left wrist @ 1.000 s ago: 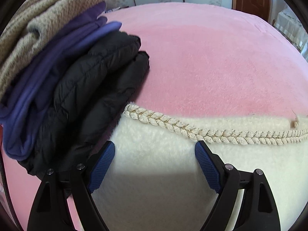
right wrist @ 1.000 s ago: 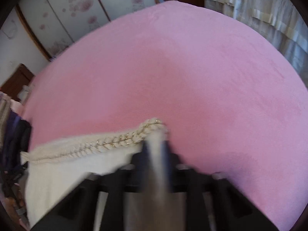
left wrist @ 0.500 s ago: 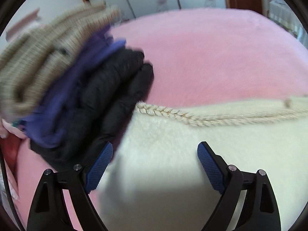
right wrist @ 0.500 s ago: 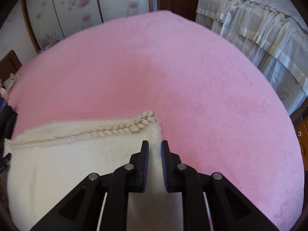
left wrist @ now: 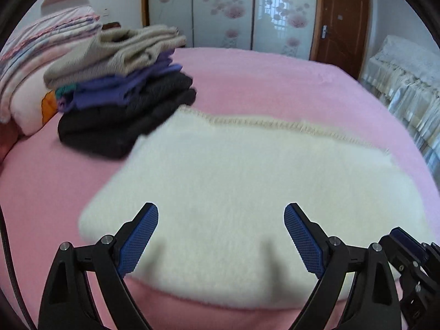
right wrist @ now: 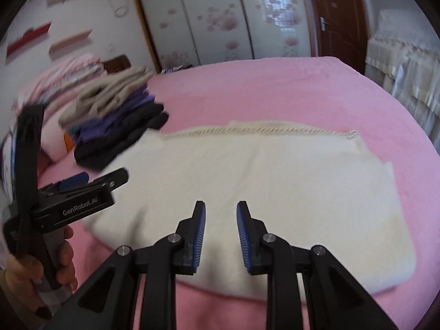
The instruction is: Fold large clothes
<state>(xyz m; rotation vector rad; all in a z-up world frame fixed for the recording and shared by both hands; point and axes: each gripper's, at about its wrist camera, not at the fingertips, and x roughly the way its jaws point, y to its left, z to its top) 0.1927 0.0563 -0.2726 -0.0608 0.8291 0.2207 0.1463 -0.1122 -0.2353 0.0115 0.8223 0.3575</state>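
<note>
Where both grippers hover apart, folded cream garment point(left wrist: 247, 192) just beyond.

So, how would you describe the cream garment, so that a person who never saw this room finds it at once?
Start at the large pink bed. Near its front edge, beside the stack of folded clothes, the cream garment lies flat as a wide folded rectangle. It is the only pale, fluffy piece, it lies apart from the stack, and a braided trim runs along its far edge.

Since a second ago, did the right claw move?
Yes. The right gripper pulled back from the white garment's braided edge, which now lies far ahead; its jaws have just been opening, nothing between them.
</note>
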